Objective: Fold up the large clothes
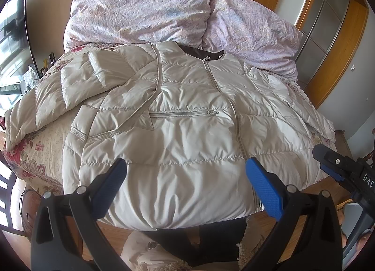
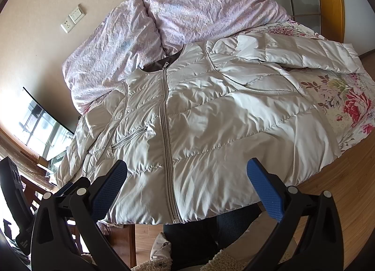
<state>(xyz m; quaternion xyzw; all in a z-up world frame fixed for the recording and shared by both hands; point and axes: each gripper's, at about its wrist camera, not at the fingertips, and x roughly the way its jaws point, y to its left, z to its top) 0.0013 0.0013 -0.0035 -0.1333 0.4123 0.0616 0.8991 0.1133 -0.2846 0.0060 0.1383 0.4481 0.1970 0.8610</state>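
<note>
A cream quilted puffer jacket [image 1: 187, 130] lies face up on the bed, zipped, collar at the far end. Its left sleeve [image 1: 58, 93] is folded in toward the chest. In the right wrist view the jacket [image 2: 211, 130] fills the bed and its other sleeve [image 2: 293, 50] stretches to the far right. My left gripper [image 1: 185, 172] is open and empty above the hem. My right gripper [image 2: 187, 175] is open and empty above the hem by the zipper [image 2: 167, 142]. The right gripper also shows in the left wrist view [image 1: 339, 168].
A crumpled lilac duvet [image 1: 164, 13] is piled at the head of the bed. A floral bedsheet [image 2: 346, 97] covers the mattress. Wooden floor [image 2: 339, 196] lies on the right. A television [image 2: 44, 125] stands on the left. The person's legs and slippers [image 2: 199, 243] are below the bed edge.
</note>
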